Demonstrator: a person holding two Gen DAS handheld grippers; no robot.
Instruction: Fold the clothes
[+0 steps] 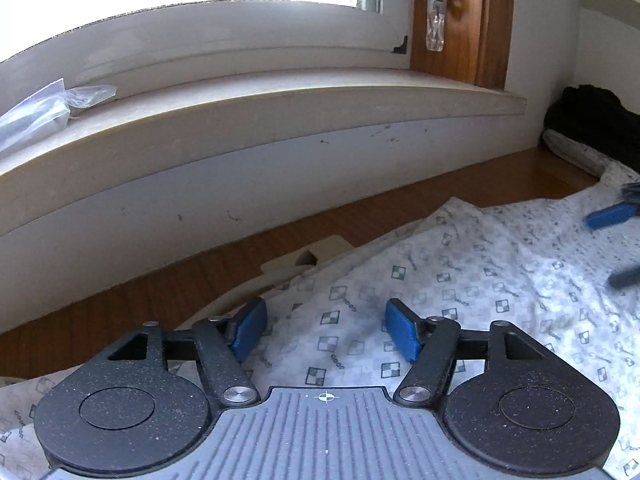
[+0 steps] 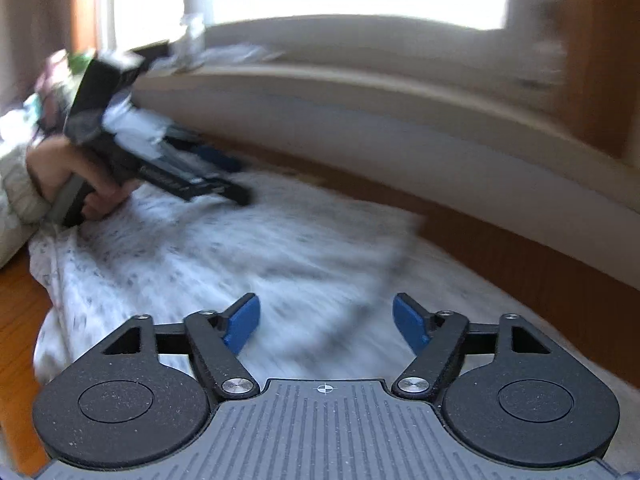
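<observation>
Directly beneath and ahead of the left gripper (image 1: 326, 330) lies the printed garment (image 1: 460, 280), a white cloth with small checkered squares, spread flat on the wooden table (image 1: 120, 304). Its jaws stand spread with nothing between the blue pads (image 1: 250, 330), which hang just above the cloth near its far left edge. The right gripper (image 2: 326, 324) is likewise spread and empty, hovering over the same cloth toward the right end; its view is smeared by motion, so the fabric's detail there cannot be read. From the left wrist view the garment's long axis appears to run from left to right along the table, roughly parallel to the wall, so each hand seems nearest its own end; a fold would likely call for each gripper to drop onto the edge just below it and pinch. One garment is being worked, with two grippers, and one hand (image 2: 76, 176) shows, wrapped around the left gripper's handle. Farther off, a dark bundle (image 1: 596, 124) sits at the far right corner, and a clear plastic bag (image 1: 44, 110) rests on the window sill (image 1: 280, 104) beyond the table's far edge.
</observation>
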